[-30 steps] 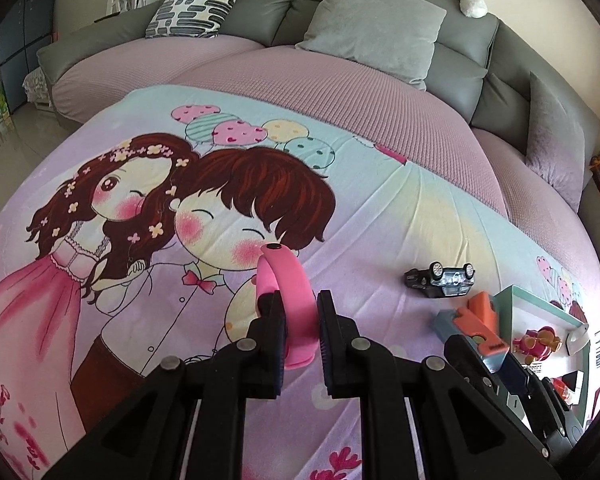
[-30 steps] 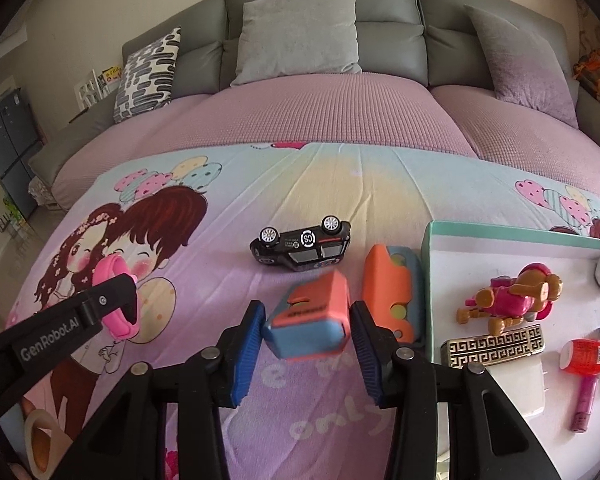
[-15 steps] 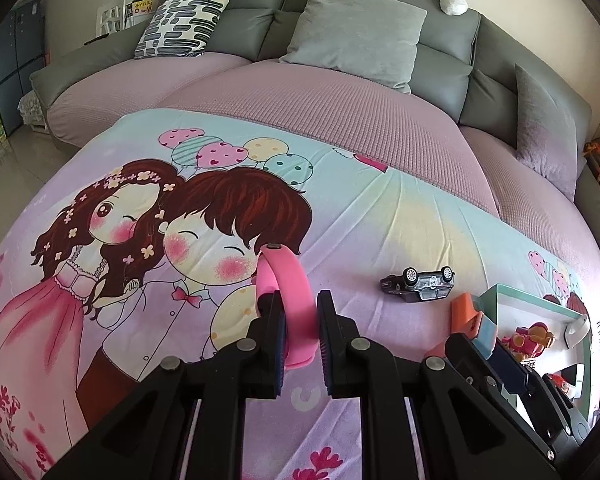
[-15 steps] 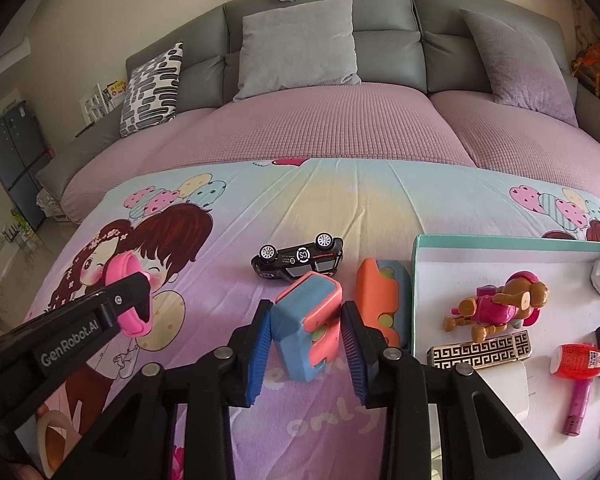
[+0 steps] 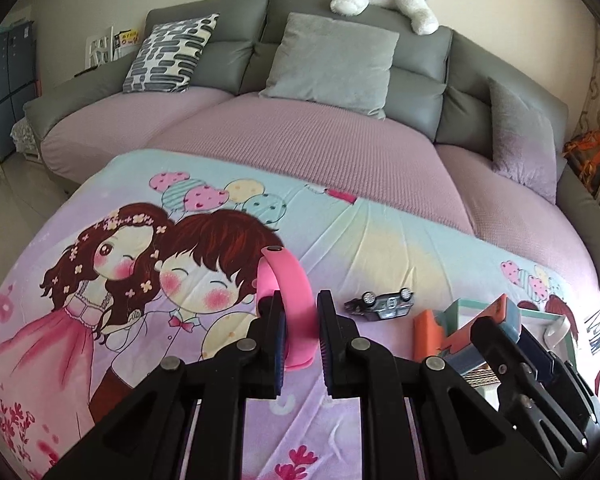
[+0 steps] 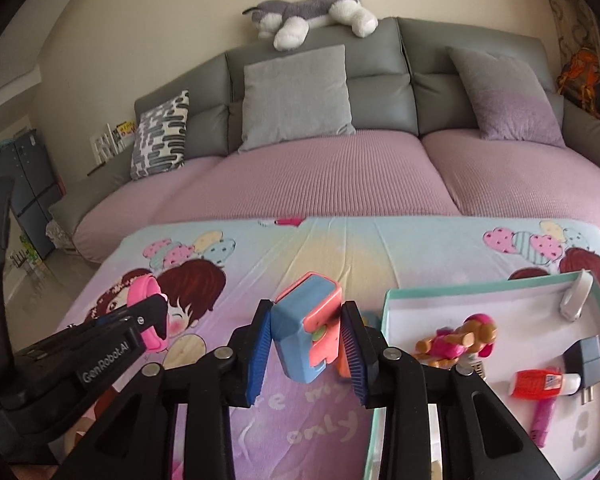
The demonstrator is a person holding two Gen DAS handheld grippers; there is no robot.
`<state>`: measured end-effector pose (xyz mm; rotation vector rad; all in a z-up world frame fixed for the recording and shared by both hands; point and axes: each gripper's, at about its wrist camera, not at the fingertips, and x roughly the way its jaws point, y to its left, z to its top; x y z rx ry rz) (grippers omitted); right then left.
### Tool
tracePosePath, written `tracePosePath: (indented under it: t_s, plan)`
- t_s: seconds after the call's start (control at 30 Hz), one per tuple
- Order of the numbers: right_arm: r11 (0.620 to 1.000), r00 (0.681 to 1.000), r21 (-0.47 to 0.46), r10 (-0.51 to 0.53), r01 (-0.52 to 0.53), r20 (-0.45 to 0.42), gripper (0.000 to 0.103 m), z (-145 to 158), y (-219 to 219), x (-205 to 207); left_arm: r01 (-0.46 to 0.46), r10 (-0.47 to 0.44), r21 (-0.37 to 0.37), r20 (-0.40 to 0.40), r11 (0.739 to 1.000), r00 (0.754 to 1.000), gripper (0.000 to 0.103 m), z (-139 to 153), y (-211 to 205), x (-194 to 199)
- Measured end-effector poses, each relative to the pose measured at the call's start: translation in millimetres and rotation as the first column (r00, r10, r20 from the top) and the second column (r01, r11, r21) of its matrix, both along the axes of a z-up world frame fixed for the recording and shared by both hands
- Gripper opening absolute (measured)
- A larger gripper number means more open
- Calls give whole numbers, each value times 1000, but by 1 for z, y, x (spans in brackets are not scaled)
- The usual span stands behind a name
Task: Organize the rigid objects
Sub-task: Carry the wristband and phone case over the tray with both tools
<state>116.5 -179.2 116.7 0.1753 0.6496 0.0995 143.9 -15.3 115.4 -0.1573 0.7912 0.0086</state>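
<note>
A home living room, seen from in front of a sofa.

A grey upholstered sofa [image 6: 380,80] with mauve seat covers fills the far side. On its backrest lies a grey-and-white plush dog [image 6: 312,12]; against the backrest lean plain grey cushions [image 6: 296,96] and, toward the sofa's left end, a patterned cushion [image 6: 160,136]. In front of the sofa spreads a cartoon-print blanket [image 6: 340,248]. Beyond the sofa's left end are a tiled floor [image 5: 4,196] and a dark cabinet [image 5: 8,80].

Plush husky [image 6: 308,14] lies atop the grey sofa [image 6: 380,64].
</note>
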Motion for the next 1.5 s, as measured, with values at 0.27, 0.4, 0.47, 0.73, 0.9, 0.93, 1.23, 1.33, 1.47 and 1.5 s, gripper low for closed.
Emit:
tracePosePath:
  t_s: [0.27,0.4,0.47,0.73,0.9,0.93,1.23,1.33,1.47,1.5]
  plan:
    - [996,995,12,-86,85,51,37,22,-38,-17,73,-73,8,45,997,996,15,17,-29,-7]
    - [987,986,8,-162,162,38,37,21,-67,-22,139,-140,20,47,990,989,15,19,-54,-8]
    - [982,981,6,-191,191,29,37,21,-82,-24,181,-182,25,47,983,982,15,20,-69,-9]
    - [936,936,-10,-351,351,-3,37,17,-142,-41,332,-334,45,37,942,942,15,19,-130,-18]
    - [907,907,-31,-421,421,-10,37,17,-169,-52,421,-421,37,6,906,907,15,11,-165,-21]
    - [902,903,-33,-430,430,-13,37,17,-173,-55,432,-432,37,-2,901,902,15,8,-171,-21]
    - [894,890,-25,-448,448,-79,37,-2,-190,-51,468,-464,41,-83,883,882,15,-18,-202,-17]
    - [897,893,-24,-441,440,-88,37,-6,-189,-49,469,-464,38,-99,882,880,15,-24,-204,-14]
    - [901,897,-14,-432,433,-90,37,-8,-189,-48,464,-458,39,-108,885,882,15,-27,-204,-12]
    - [902,898,-14,-430,431,-91,37,-8,-189,-47,463,-456,39,-110,886,883,15,-28,-204,-12]
